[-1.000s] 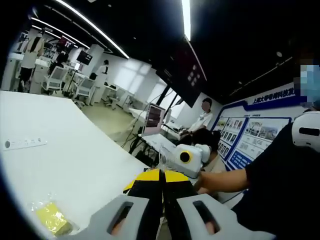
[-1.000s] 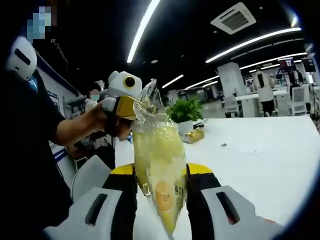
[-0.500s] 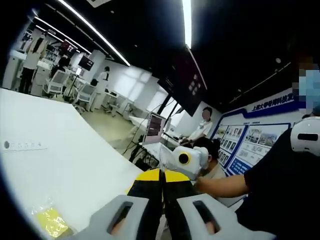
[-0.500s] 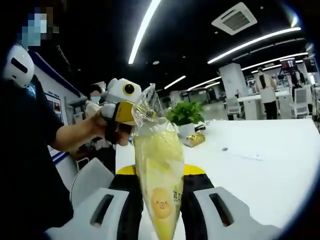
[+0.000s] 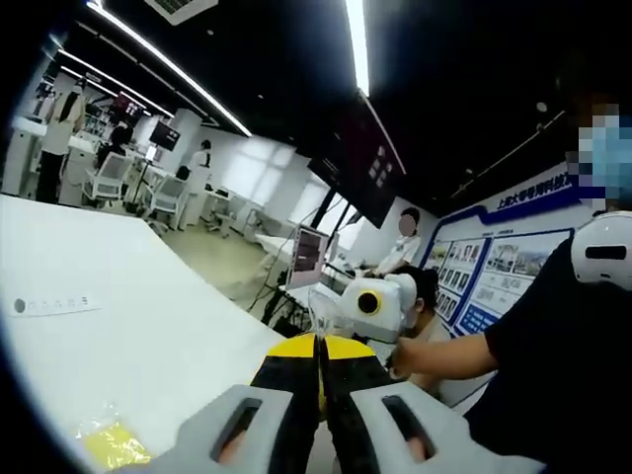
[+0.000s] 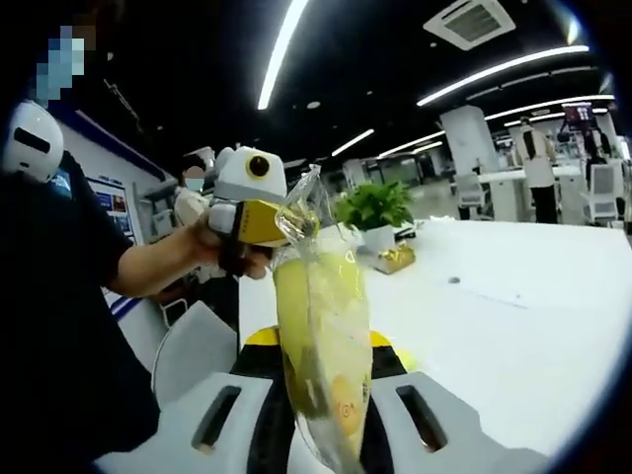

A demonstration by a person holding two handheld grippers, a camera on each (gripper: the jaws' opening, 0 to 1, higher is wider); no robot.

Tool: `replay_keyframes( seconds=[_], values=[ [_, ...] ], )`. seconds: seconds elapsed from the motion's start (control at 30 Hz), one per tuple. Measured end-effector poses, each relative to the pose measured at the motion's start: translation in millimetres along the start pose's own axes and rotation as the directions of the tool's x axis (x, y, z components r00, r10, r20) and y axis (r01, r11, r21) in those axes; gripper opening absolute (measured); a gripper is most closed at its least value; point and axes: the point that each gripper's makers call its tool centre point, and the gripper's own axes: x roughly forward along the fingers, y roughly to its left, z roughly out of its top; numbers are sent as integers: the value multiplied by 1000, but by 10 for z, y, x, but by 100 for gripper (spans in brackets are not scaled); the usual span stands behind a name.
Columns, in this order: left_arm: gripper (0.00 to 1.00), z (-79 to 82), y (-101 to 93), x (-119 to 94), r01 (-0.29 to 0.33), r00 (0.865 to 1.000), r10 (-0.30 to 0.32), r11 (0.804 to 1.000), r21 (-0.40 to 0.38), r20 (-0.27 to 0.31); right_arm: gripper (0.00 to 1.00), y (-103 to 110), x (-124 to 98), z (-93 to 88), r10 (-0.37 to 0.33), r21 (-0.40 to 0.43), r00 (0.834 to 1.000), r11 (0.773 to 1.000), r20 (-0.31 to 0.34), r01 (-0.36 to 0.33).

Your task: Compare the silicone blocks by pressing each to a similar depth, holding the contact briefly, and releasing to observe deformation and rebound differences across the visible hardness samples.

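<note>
1. Yellow silicone blocks sealed in a clear plastic bag [image 6: 321,346] hang in the air above the white table [image 6: 494,336], between the two hand-held tools.
2. In the right gripper view, the right gripper [image 6: 321,434] has its black, yellow-tipped jaws drawn narrow onto the lower part of the bag, the plastic pinched between them and standing up from them.
3. The bag's crumpled top is caught at the yellow tip of the left gripper [image 6: 286,222], which enters from the left of that view, held in a person's hand [image 6: 222,252] on a bare forearm with a dark sleeve.
4. In the left gripper view, the left gripper [image 5: 318,380] shows its two jaws pressed together with only a thin line between them; a sliver of clear plastic rises from the tips.
5. Beyond those tips sits the white body of the right gripper [image 5: 380,306], gripped by the person's other hand [image 5: 410,355].
6. A second small yellow piece in clear wrapping [image 5: 114,444] lies on the table at the lower left of the left gripper view, well apart from the held bag.
7. A pale strip [image 5: 54,305] with small round marks lies flat on the table further back.
8. In the right gripper view, a green potted plant [image 6: 373,212] in a white pot stands on the table, with a small gold-coloured object [image 6: 397,259] just beside it.
</note>
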Motion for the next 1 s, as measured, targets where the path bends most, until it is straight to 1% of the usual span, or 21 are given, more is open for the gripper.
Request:
replay_keyframes(
  seconds=[0.23,0.3,0.37,0.43,0.5,0.57,0.67,0.73,0.8,0.83,0.87,0.9,0.93,1.0],
  values=[
    [0,-35,-18,-4,-6,1000,6,1000,4,-8,9,8,-15,-33,3,-12,1000,1000,-5,-4],
    [0,-46,-29,3,-2,1000,2,1000,-4,-11,9,29,-31,-42,25,15,1000,1000,0,-25],
    [0,-51,-35,18,-4,1000,4,1000,-18,-11,10,9,-41,-43,3,-17,1000,1000,12,-3],
    [0,-43,-43,31,-4,1000,3,1000,-20,-9,11,-8,-55,-26,0,-11,1000,1000,27,0],
    [0,-24,-57,49,-1,1000,1,999,-42,-2,12,-28,-75,5,-6,-14,999,1000,46,7],
    [0,-16,-65,61,0,1000,0,999,-41,-1,13,-26,-82,19,-7,-4,999,1000,49,7],
    [0,-21,-71,63,-1,1000,1,999,-39,0,15,-28,-83,13,-18,-31,998,999,53,19],
    [0,-20,-87,68,0,1000,1,999,-34,3,17,-24,-89,12,-15,-30,998,999,63,17],
    [0,-22,-85,76,0,1000,0,999,-44,4,21,-51,-93,8,-34,-48,996,998,81,38],
    [0,-34,-64,85,-11,1000,11,999,-49,2,23,-73,-97,-6,-46,-56,995,997,84,50],
    [0,-54,-58,96,-8,1000,8,999,-49,-6,23,-80,-103,-20,-51,-53,996,997,77,55],
    [0,-72,-21,100,-30,1000,29,998,-59,-8,24,-93,-110,-40,-55,-34,996,998,67,57],
    [0,-94,-20,103,-25,1000,24,996,-82,-15,28,-97,-115,-50,-54,-32,996,998,67,57],
    [0,-140,-22,111,-17,1000,15,995,-95,-22,35,-76,-131,-45,-53,-42,995,998,86,56]
  ],
)
